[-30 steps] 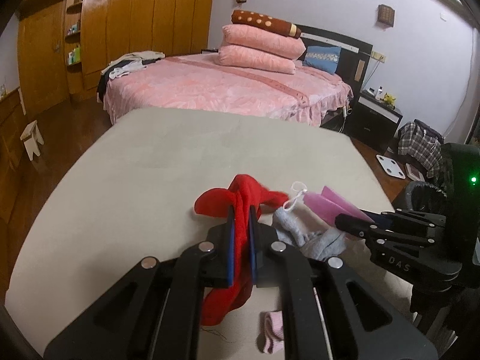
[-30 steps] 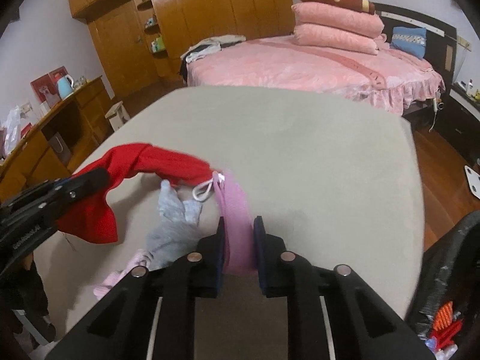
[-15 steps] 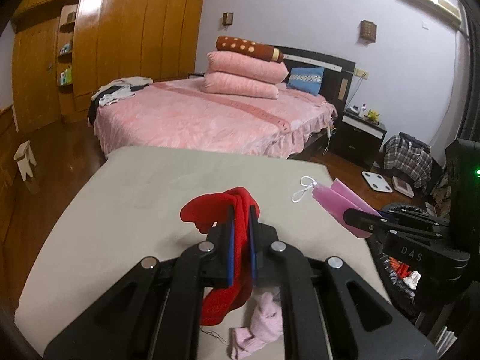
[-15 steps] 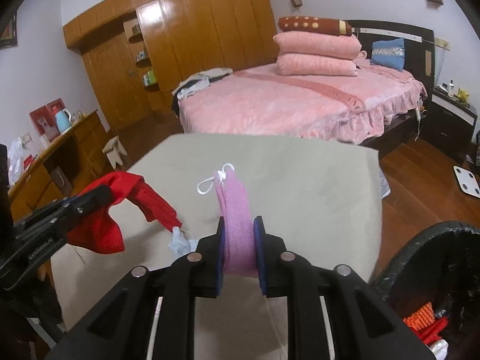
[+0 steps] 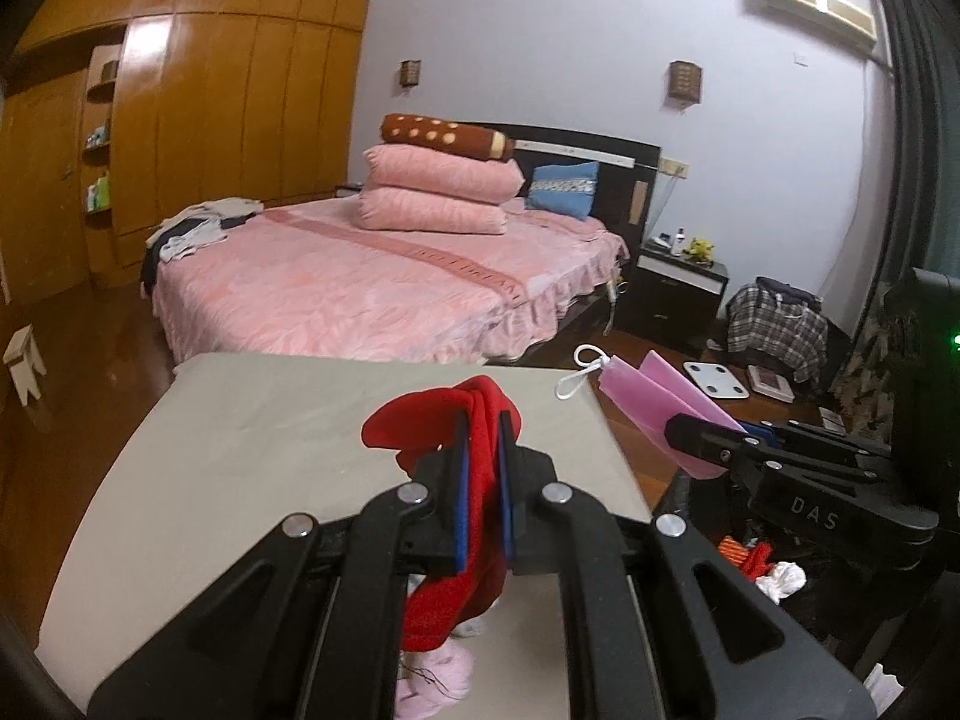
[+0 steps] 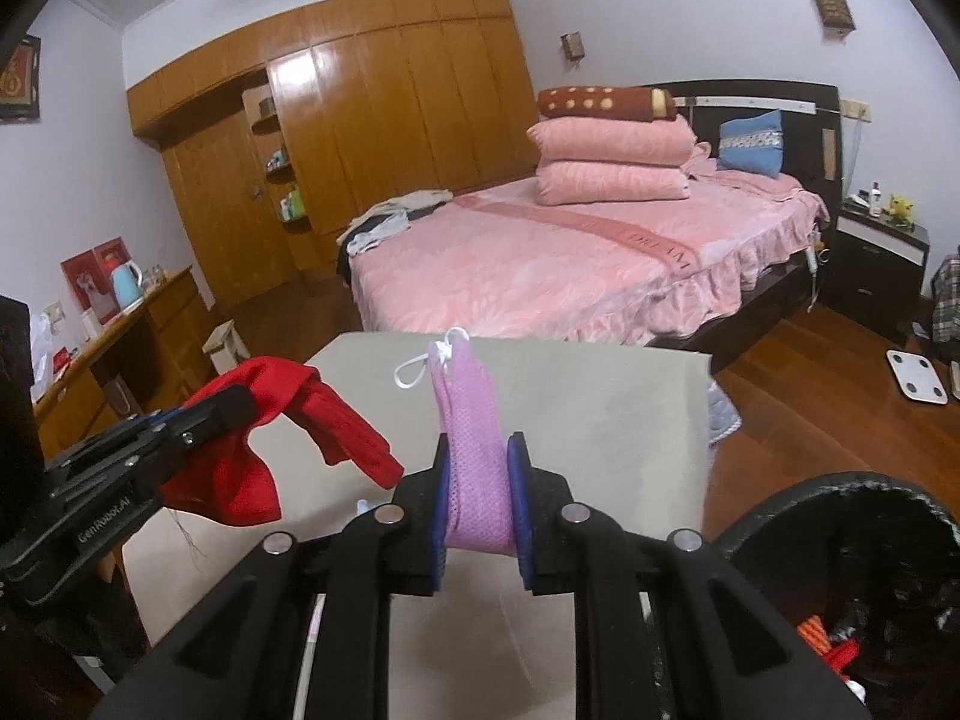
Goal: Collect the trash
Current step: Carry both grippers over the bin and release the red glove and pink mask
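Observation:
My left gripper (image 5: 482, 420) is shut on a red cloth (image 5: 474, 480) and holds it above the beige table (image 5: 240, 450); the red cloth also shows in the right wrist view (image 6: 252, 456). My right gripper (image 6: 478, 450) is shut on a pink face mask (image 6: 474, 450) with a white ear loop, raised over the table's right side; the mask shows in the left wrist view (image 5: 654, 414). A pink cloth scrap (image 5: 432, 678) lies on the table under the left gripper. A black trash bin (image 6: 870, 576) with red and white trash inside stands at the table's right edge.
A pink bed (image 5: 372, 276) with stacked pillows stands beyond the table. A wooden wardrobe (image 5: 210, 120) lines the left wall. A black nightstand (image 5: 678, 294), a white scale (image 5: 717, 378) and a plaid bag (image 5: 774, 324) are on the floor at right.
Both grippers have lifted higher with their items, away from the table. The grey cloth that was seen on the table is out of view. The bin has come closer in the right view.

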Available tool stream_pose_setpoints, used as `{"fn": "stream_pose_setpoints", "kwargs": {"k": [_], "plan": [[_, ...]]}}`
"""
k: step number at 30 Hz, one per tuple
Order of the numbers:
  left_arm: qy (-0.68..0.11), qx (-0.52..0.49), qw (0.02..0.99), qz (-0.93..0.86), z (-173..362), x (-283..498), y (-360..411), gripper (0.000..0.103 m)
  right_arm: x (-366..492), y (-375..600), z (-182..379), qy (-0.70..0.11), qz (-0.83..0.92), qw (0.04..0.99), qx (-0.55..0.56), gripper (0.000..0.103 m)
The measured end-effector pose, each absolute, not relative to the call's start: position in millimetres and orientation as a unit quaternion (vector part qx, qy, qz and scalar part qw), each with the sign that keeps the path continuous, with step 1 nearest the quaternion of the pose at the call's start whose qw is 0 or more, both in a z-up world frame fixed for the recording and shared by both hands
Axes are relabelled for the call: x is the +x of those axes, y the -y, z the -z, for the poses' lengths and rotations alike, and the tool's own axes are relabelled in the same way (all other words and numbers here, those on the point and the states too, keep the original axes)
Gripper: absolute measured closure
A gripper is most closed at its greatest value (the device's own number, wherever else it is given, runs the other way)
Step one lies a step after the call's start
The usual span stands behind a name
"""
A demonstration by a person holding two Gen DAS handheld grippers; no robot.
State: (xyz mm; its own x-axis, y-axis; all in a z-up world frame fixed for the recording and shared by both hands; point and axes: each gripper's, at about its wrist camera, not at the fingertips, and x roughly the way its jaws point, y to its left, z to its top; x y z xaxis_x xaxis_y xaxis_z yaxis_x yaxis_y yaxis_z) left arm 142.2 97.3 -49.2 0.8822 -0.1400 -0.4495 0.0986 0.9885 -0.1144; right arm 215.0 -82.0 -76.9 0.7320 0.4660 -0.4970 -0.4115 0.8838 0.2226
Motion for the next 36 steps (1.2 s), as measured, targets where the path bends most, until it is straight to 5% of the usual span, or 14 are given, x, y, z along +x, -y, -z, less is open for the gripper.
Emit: {"fn": "stream_pose_setpoints", "kwargs": {"k": [36], "plan": [[-0.238,-0.004,0.929,0.284,63.1,157.7,128.7,0.096,153.8,298.1,79.8,-0.269,-0.026,0.958,0.092,0.085]]}}
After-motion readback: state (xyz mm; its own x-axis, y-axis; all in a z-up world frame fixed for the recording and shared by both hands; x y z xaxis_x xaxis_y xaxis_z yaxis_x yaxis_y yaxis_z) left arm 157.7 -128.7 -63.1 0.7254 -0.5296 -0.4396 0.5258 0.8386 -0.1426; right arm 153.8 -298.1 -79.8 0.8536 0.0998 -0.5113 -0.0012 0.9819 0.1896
